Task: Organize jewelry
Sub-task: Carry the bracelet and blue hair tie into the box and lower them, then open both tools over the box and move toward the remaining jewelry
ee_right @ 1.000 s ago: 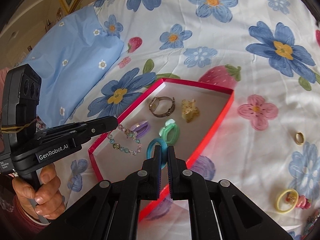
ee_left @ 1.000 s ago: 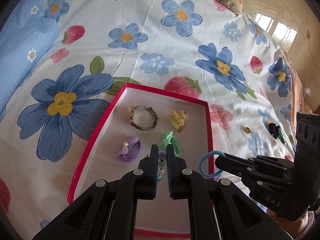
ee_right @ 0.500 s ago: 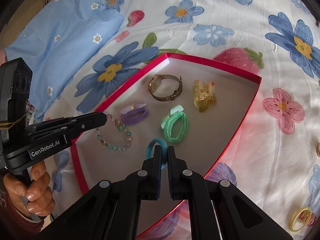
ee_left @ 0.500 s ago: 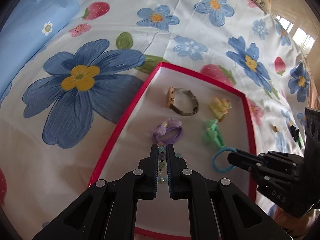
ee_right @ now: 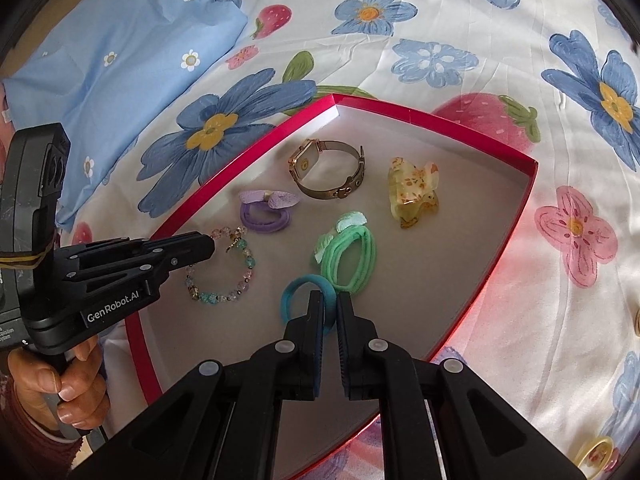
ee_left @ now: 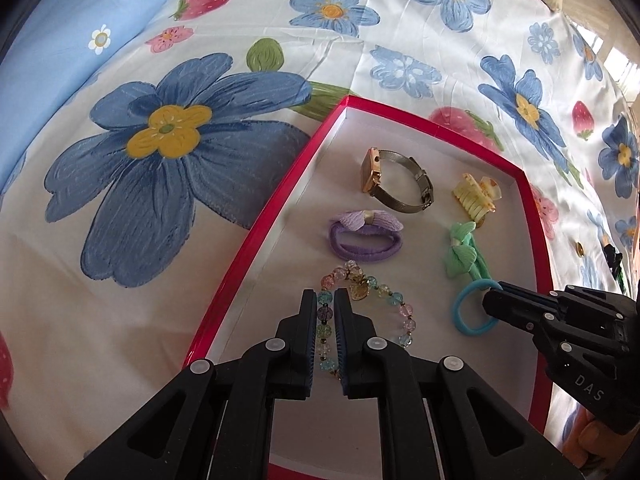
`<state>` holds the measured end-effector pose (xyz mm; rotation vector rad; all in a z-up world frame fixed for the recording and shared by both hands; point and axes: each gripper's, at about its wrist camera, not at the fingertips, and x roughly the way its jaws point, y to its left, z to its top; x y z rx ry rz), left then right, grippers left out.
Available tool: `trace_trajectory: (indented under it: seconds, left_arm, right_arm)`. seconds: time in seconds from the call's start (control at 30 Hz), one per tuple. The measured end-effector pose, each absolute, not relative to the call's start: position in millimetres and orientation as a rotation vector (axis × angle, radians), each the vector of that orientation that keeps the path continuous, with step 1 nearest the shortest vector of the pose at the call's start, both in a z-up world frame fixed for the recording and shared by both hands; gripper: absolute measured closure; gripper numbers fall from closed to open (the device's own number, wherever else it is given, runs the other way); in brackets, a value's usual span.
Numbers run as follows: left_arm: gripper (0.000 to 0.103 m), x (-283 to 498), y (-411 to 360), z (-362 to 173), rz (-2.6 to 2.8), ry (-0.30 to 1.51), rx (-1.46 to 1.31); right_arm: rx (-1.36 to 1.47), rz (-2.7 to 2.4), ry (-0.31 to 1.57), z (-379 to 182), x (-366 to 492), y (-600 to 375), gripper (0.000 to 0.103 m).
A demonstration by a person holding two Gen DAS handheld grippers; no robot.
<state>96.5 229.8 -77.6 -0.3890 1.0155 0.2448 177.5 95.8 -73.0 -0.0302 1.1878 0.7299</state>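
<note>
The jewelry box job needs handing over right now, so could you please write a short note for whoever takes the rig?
Left gripper: shut on the beaded bracelet, which lies on the red box floor.
Right gripper: shut on the blue hair tie, low in the box.
Already in the box: watch, yellow claw clip, purple hair tie, green hair tie.
Left: release both, then fetch the gold ring on the bedsheet.

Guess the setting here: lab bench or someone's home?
Most likely a home bedroom. The work surface is a bed: a floral bedsheet with a blue pillow at its edge, and a glossy tiled floor beyond. The red tray sits directly on the bedding.
</note>
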Motion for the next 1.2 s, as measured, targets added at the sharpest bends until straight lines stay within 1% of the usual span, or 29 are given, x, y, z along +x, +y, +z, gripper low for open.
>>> trace_trajectory:
  seconds: [0.13,0.27,0.33,0.4,0.43,0.83,1.2]
  left_arm:
    - [0.084,96,230,-77,0.26,1.019,-0.383]
    - [0.084,94,227,-72,0.262,1.014,-0.37]
    - [0.081,92,226,-69,0.265,1.007,-0.367]
    - [0.076,89,227,-64,0.269,1.001,-0.373]
    - [0.076,87,227,-62,0.269,0.995,-0.377]
    - [0.069,75,201,-26,0.219,0.939,-0.361]
    - [0.064,78,150,-3,0.11,0.928,-0.304]
  right_arm:
    - [-0.016,0.736,1.191,-73,178,96,0.092]
    - [-0.012,0.739,1.183,-69,175,95,0.083]
    - [-0.001,0.736,1.176,-66,174,93,0.078]
    - [0.019,0.739,1.167,-62,173,89,0.078]
    - [0.026,0.738,1.162,-60,173,87,0.078]
    - [0.124,0.676,1.085,-28,158,33,0.075]
    - [0.19,0.556,1.063,-20,137,-42,0.071]
